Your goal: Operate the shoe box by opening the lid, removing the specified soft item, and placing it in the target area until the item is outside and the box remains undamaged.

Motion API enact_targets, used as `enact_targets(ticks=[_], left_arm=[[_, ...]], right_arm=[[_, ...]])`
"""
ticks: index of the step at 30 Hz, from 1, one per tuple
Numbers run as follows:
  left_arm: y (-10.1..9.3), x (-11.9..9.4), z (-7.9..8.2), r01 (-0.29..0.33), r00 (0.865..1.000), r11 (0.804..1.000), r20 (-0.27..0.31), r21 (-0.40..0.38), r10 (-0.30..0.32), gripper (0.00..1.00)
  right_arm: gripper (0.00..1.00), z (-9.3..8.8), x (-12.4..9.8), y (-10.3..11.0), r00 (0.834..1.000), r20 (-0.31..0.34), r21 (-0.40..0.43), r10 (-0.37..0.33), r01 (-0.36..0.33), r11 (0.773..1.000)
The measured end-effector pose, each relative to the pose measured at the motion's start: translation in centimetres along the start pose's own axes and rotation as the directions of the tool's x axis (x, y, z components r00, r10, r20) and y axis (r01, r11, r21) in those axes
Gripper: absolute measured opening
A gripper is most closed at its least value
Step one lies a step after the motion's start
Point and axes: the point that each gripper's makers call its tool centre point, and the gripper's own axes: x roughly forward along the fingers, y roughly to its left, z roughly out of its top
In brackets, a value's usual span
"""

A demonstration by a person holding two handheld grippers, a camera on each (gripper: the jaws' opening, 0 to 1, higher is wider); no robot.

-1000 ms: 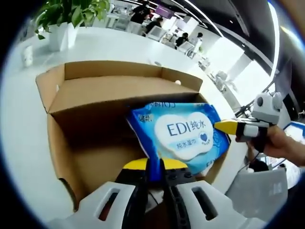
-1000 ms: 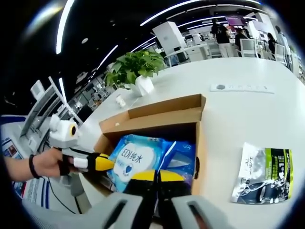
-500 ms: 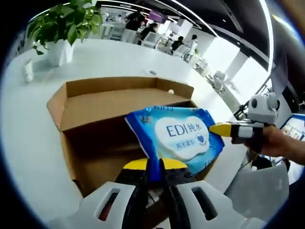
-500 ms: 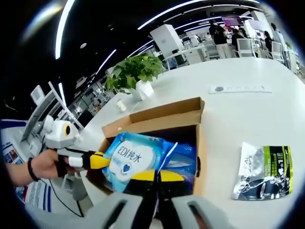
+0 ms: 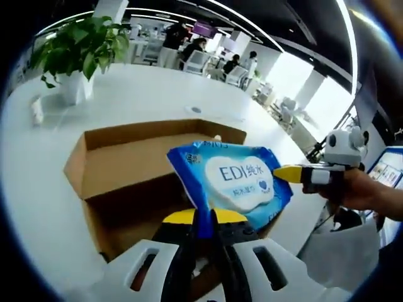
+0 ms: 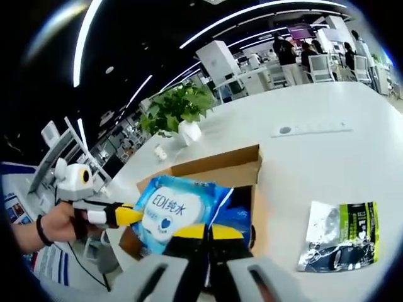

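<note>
Left gripper view: left gripper (image 5: 204,220) clamped tight on wipes pack (image 5: 234,182), raised above open shoe box (image 5: 135,167). Right gripper (image 6: 208,231) pinching same pack's opposite edge. Green pouch (image 6: 343,236) on white table (image 6: 315,163) at 3 o'clock.

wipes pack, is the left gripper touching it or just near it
Touching. In the left gripper view the left gripper has its jaws shut on the bottom edge of the blue wipes pack, held above the open cardboard box.
</note>
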Motion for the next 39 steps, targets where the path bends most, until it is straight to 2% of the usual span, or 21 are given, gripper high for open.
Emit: enact_targets(ticks=[12,22,39], left_arm=[[-3.5,1.8,0.9,0.043,0.999,0.998,-0.017,0.055,-0.042,0.06],[-7.2,3.9,1.9,0.087,0.996,0.99,-0.036,0.114,-0.084,0.06],[-12.8,7.8,1.9,0.159,0.985,0.969,-0.091,0.189,-0.144,0.06]], right_arm=[[0.0,0.1,-2.7,-2.8,0.999,0.026,0.028,-0.04,0.039,0.999],[0.0,0.0,-5.7,-5.9,0.995,0.05,0.066,-0.089,0.085,0.994],[0.0,-0.3,-10.2,-11.2,0.983,0.077,0.127,-0.167,0.157,0.979]])
